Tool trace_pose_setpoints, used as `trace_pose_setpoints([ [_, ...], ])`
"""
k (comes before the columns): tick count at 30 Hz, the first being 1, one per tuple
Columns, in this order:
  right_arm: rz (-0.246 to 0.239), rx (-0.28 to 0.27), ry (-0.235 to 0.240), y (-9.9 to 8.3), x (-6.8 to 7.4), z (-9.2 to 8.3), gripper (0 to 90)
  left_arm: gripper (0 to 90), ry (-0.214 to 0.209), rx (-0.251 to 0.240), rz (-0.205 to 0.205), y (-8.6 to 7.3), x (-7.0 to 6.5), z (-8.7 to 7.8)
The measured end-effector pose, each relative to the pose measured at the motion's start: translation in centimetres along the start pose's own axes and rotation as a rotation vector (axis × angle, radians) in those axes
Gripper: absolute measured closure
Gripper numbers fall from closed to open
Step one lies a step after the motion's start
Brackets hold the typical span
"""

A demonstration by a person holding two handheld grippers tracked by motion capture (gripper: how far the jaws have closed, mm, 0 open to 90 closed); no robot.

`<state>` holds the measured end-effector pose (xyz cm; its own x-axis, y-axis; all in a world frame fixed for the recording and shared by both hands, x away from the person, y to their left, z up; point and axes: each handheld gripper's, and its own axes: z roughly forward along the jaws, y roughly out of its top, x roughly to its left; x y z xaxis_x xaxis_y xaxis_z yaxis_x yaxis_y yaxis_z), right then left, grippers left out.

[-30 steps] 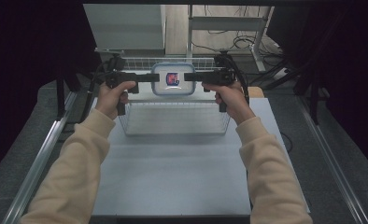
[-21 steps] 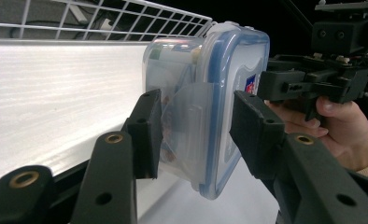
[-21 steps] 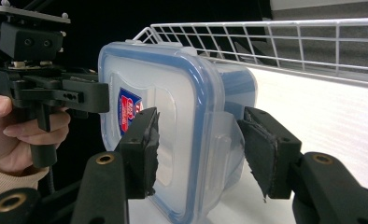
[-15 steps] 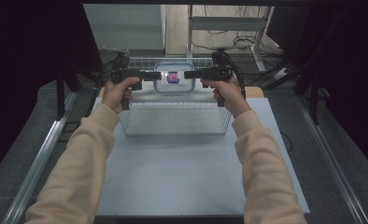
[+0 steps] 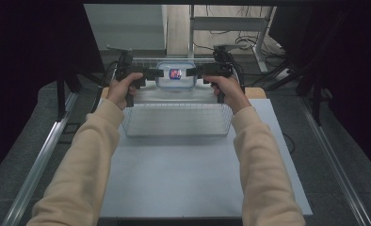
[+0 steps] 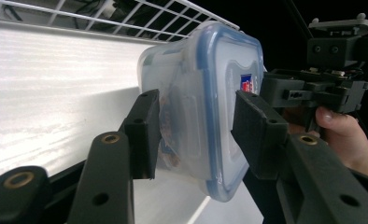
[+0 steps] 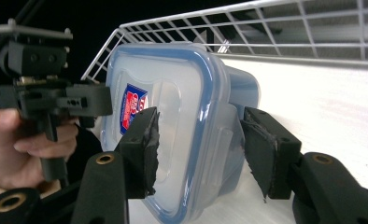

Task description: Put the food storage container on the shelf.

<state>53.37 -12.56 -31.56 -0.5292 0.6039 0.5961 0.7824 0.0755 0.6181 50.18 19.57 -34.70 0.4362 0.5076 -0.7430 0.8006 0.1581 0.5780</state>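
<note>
Since the earlier frame the box (image 5: 175,75) has travelled farther back, held above the basket's (image 5: 176,129) far rim. Left gripper (image 5: 151,73) and right gripper (image 5: 196,72) jaws bracket opposite ends, partly open; firm contact is unclear. Keep both level, pressing evenly.

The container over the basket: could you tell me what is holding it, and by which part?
Both grippers, left and right, hold the container, each with its jaws astride one of two opposite lid edges.
</note>
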Motion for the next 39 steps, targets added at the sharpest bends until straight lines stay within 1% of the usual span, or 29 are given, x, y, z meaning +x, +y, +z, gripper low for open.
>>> trace_pose_setpoints([
  [5,0.099,0.015,-0.001,0.6,-0.5,0.4,47.0,51.2,-0.017,0.001,-0.052,0.3,0.7,0.3],
  [7,0.148,0.021,-0.006,0.8,-0.7,0.6,46.9,50.6,-0.022,0.000,-0.072,0.4,1.0,0.4],
  [13,0.221,0.018,-0.013,1.0,-1.1,1.0,46.7,49.4,-0.033,0.006,-0.111,0.6,1.5,0.6],
  [18,0.242,0.006,-0.015,0.9,-1.3,1.2,46.1,48.4,-0.037,0.009,-0.117,0.7,1.7,0.7],
  [25,0.244,-0.003,-0.019,0.8,-1.3,1.2,45.8,48.4,-0.036,0.003,-0.111,0.7,1.8,0.8],
  [27,0.239,-0.008,-0.024,0.7,-1.2,1.3,44.1,46.7,-0.035,-0.005,-0.097,0.6,1.7,0.7],
  [29,0.221,-0.016,-0.042,0.7,-1.0,1.3,32.7,37.4,-0.029,-0.031,-0.086,0.7,1.5,0.5],
  [30,0.221,-0.018,-0.042,0.7,-0.8,1.3,27.4,31.7,-0.013,-0.049,-0.071,0.7,1.2,0.2],
  [31,0.218,-0.020,-0.044,0.6,-0.7,1.3,23.2,27.4,0.018,-0.068,-0.046,0.6,0.8,-0.1],
  [32,0.207,-0.032,-0.050,0.6,-0.5,1.1,20.0,24.8,0.047,-0.086,-0.012,0.5,0.3,-0.4],
  [33,0.187,-0.057,-0.057,0.6,-0.1,0.8,18.1,24.2,0.068,-0.102,0.027,0.3,-0.3,-0.8],
  [34,0.154,-0.079,-0.068,0.5,0.2,0.4,15.9,24.2,0.088,-0.117,0.064,0.1,-0.8,-1.3],
  [35,0.137,-0.091,-0.077,0.5,0.7,0.0,14.5,23.9,0.115,-0.128,0.098,-0.1,-1.4,-1.7],
  [36,0.109,-0.105,-0.086,0.3,1.1,-0.4,13.3,23.7,0.135,-0.132,0.133,-0.5,-1.9,-2.2],
  [37,0.073,-0.110,-0.091,0.1,1.4,-0.9,12.8,23.6,0.147,-0.136,0.162,-0.8,-2.5,-2.6],
  [39,-0.003,-0.119,-0.103,-0.5,2.1,-1.9,13.4,23.4,0.147,-0.141,0.215,-1.9,-3.6,-3.5],
])
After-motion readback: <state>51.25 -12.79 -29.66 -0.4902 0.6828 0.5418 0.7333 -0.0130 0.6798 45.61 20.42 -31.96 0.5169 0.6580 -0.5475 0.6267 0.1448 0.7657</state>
